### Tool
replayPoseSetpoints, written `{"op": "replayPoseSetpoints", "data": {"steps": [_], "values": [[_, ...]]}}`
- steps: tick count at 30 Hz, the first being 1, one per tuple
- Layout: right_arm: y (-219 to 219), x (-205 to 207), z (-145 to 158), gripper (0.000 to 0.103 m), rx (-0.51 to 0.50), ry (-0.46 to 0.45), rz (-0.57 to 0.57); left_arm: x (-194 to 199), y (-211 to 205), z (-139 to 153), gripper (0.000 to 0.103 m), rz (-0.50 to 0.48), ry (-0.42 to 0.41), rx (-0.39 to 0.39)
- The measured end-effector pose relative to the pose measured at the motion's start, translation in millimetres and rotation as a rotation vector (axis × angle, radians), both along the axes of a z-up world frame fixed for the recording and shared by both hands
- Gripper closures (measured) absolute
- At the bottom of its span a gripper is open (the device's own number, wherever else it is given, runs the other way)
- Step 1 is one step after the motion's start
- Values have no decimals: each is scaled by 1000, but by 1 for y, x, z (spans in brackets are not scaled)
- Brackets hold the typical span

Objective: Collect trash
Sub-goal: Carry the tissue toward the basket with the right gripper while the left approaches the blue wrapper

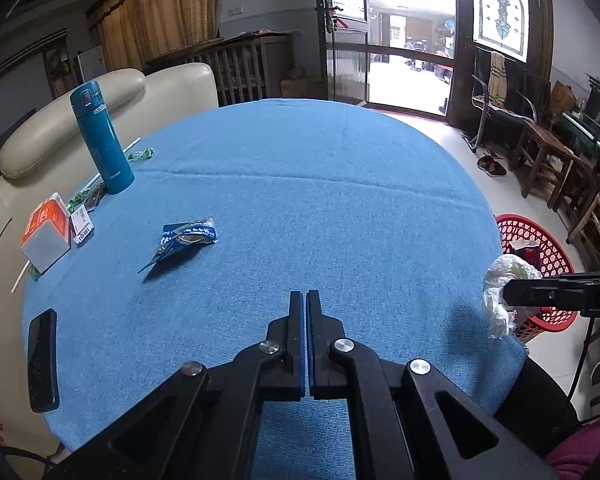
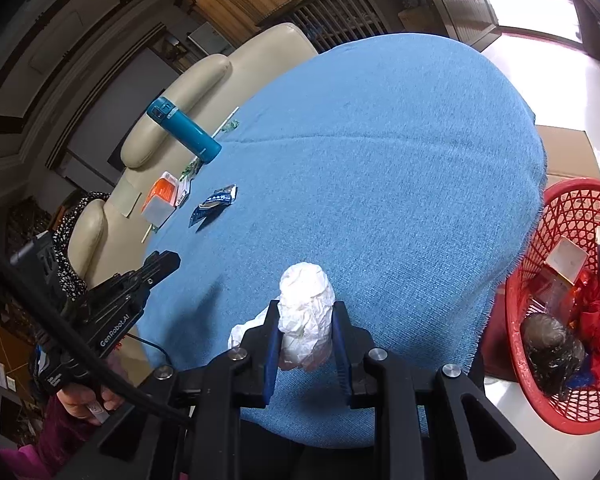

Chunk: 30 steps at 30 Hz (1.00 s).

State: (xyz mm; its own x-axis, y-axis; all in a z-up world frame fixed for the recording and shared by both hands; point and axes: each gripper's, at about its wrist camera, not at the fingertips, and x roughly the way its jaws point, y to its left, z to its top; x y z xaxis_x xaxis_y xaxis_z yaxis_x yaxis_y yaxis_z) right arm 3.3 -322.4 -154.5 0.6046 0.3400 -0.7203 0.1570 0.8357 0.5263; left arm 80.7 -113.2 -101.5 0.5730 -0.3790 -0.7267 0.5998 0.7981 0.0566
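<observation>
My right gripper [image 2: 305,312] is shut on a crumpled white tissue [image 2: 306,312] and holds it above the near part of the blue-clothed table [image 2: 380,160]. The tissue [image 1: 500,292] and the right gripper [image 1: 512,293] also show at the table's right edge in the left wrist view. My left gripper [image 1: 305,300] is shut and empty over the near middle of the table [image 1: 320,200]; it also shows in the right wrist view [image 2: 172,258]. A blue foil wrapper [image 1: 186,238] lies on the cloth ahead and left; it also shows in the right wrist view [image 2: 216,202]. A red mesh trash basket [image 2: 540,280] with trash stands on the floor at the right.
A teal flask [image 1: 100,136], an orange-and-white box [image 1: 46,236], green candy wrappers [image 1: 142,155], a white stick [image 1: 20,280] and a black phone [image 1: 42,360] are along the table's left side. A cream sofa [image 1: 100,92] stands behind. Wooden stools [image 1: 548,160] are at the right.
</observation>
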Motion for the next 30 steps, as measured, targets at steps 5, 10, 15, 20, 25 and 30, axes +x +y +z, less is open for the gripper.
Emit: {"op": "replayPoseSetpoints", "data": {"steps": [5, 10, 15, 20, 25, 30], "values": [[-2, 0, -1, 77, 14, 2, -6, -2, -1, 0, 102, -4, -2, -2], [-3, 0, -3, 77, 26, 6, -14, -4, -2, 1, 102, -2, -3, -10], [-3, -1, -2, 77, 28, -1, -21, -11, -3, 4, 102, -17, -11, -21], [-3, -3, -3, 77, 31, -1, -26, -14, -7, 4, 102, -32, -8, -24], [-6, -4, -2, 77, 37, -6, -35, -13, -8, 4, 102, -28, -4, -24], [-7, -6, -2, 77, 43, -4, -39, -14, -9, 3, 102, -25, -4, -27]]}}
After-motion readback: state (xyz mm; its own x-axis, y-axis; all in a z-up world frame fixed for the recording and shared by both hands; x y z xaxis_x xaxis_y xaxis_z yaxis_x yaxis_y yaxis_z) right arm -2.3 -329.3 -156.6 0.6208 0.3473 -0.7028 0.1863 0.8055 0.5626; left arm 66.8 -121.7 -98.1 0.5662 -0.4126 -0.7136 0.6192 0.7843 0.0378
